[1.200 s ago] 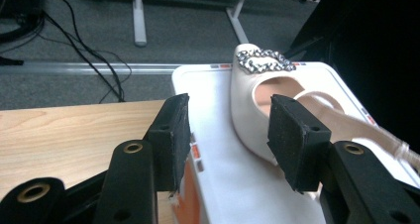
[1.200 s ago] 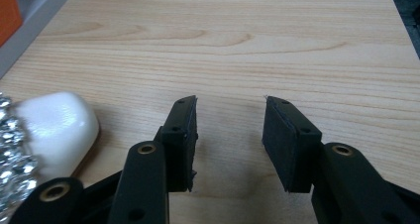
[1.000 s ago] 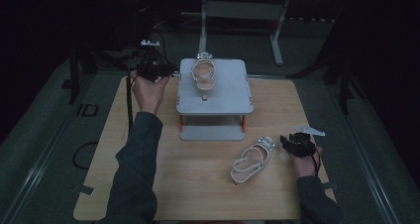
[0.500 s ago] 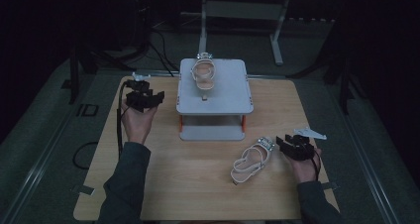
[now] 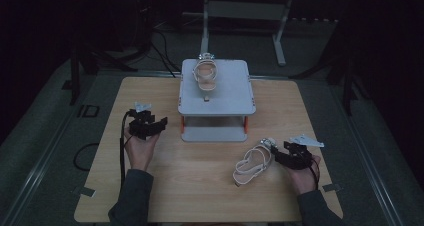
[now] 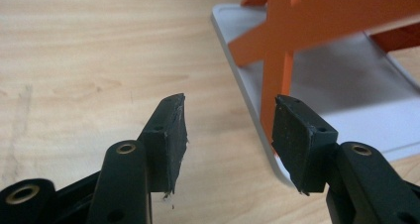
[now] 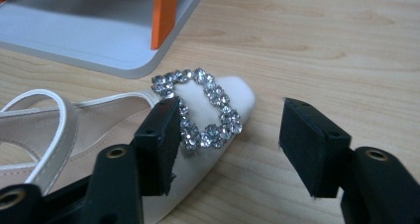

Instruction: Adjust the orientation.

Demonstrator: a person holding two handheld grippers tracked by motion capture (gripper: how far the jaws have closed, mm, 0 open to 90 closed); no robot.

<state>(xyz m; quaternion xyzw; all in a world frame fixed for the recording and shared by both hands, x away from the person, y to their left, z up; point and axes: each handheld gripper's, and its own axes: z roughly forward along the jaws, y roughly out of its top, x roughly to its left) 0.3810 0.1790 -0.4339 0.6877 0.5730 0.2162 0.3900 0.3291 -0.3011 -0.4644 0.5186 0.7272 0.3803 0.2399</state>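
Here, my right gripper (image 5: 278, 152), jaws just sprung wide, frames the jewelled toe of the white sandal (image 5: 252, 163) lying on the wooden table (image 5: 200, 186), while my left gripper (image 5: 150, 126), also opening and empty, hovers beside the grey rack (image 5: 216, 93) bearing the second sandal (image 5: 205, 75).

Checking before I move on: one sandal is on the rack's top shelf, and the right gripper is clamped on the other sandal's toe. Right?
Not clamped. The right gripper view shows the right gripper open, its jaws having just been opening, with the sandal's toe lying loose on the table. One sandal is on the rack's top shelf.
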